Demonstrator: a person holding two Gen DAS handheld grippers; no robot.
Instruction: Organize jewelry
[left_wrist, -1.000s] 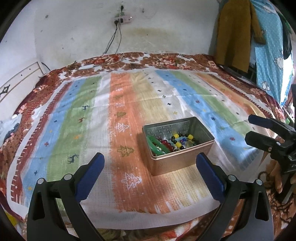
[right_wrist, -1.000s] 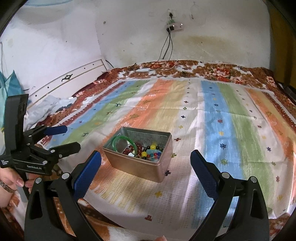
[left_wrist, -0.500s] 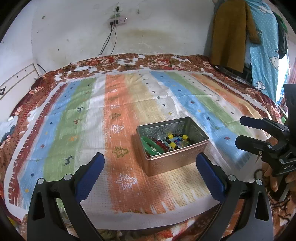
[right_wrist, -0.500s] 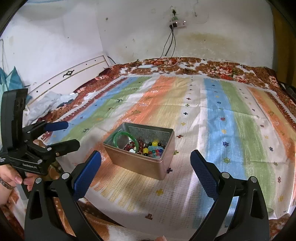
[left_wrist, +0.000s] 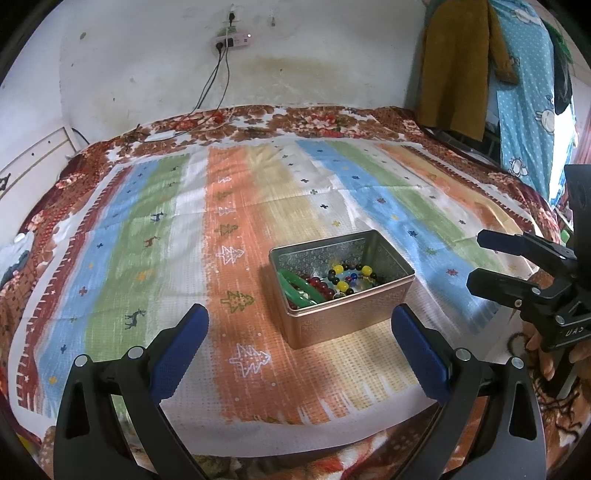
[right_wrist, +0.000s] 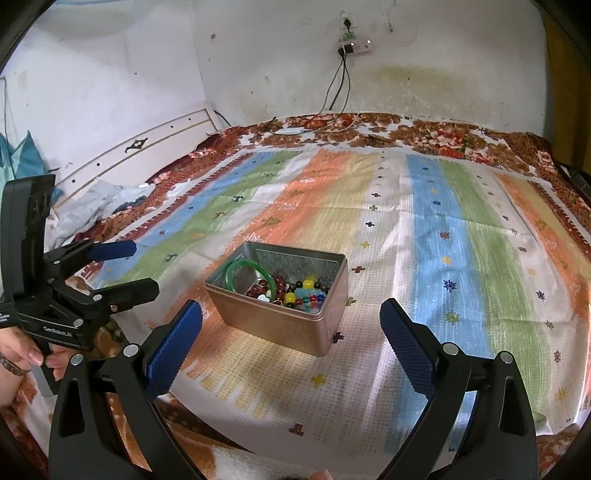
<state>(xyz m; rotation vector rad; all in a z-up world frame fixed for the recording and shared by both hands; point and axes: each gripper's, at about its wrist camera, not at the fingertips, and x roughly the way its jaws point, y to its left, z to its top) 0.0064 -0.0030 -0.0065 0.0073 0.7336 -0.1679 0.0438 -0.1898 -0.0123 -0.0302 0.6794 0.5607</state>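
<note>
An open gold metal tin (left_wrist: 345, 319) (right_wrist: 280, 325) sits on the striped cloth near the bed's front edge. It holds a green bangle (left_wrist: 295, 290) (right_wrist: 251, 275), dark red beads (right_wrist: 275, 286) and mixed coloured beads (left_wrist: 349, 277) (right_wrist: 304, 293). My left gripper (left_wrist: 299, 343) is open and empty, just short of the tin; it also shows in the right wrist view (right_wrist: 142, 269), left of the tin. My right gripper (right_wrist: 290, 339) is open and empty in front of the tin; it also shows in the left wrist view (left_wrist: 476, 262), right of the tin.
The striped cloth (left_wrist: 236, 206) covers a floral bedspread (right_wrist: 424, 133). A white headboard (right_wrist: 147, 155) and crumpled clothes (right_wrist: 99, 206) lie at the left. A power strip with hanging cables (left_wrist: 231, 37) is on the wall. Clothes hang at the right (left_wrist: 454, 66).
Both grippers have risen and tilted slightly; the tin appears a little lower and nearer centre in each view. Both stay open and empty. The tin has not moved on the cloth.
</note>
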